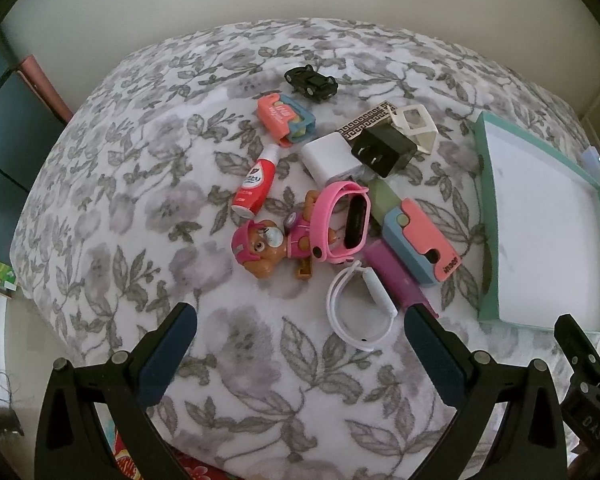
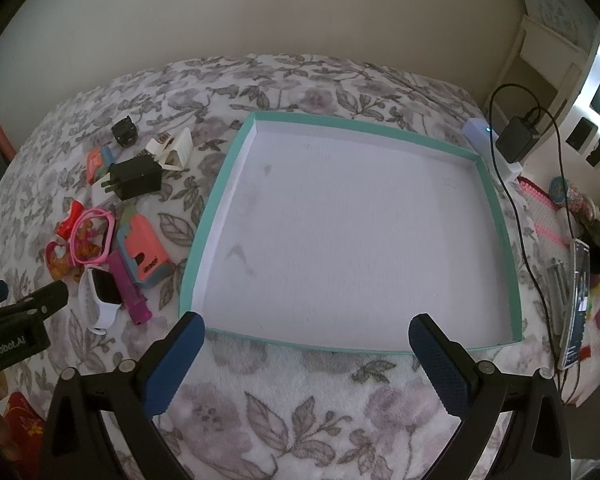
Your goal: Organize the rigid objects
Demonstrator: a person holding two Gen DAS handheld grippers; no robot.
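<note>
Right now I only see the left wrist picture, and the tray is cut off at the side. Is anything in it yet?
Observer: No. The right wrist view shows the whole teal tray, and its white floor holds nothing, only faint smudges.
Operator: What's behind the tray?
Observer: A black charger with a black cable sits just past the tray's far right corner.
Operator: Is the other gripper holding a toy?
Observer: No. The right gripper has its jaws open with nothing between them, above the tray's near rim.
</note>
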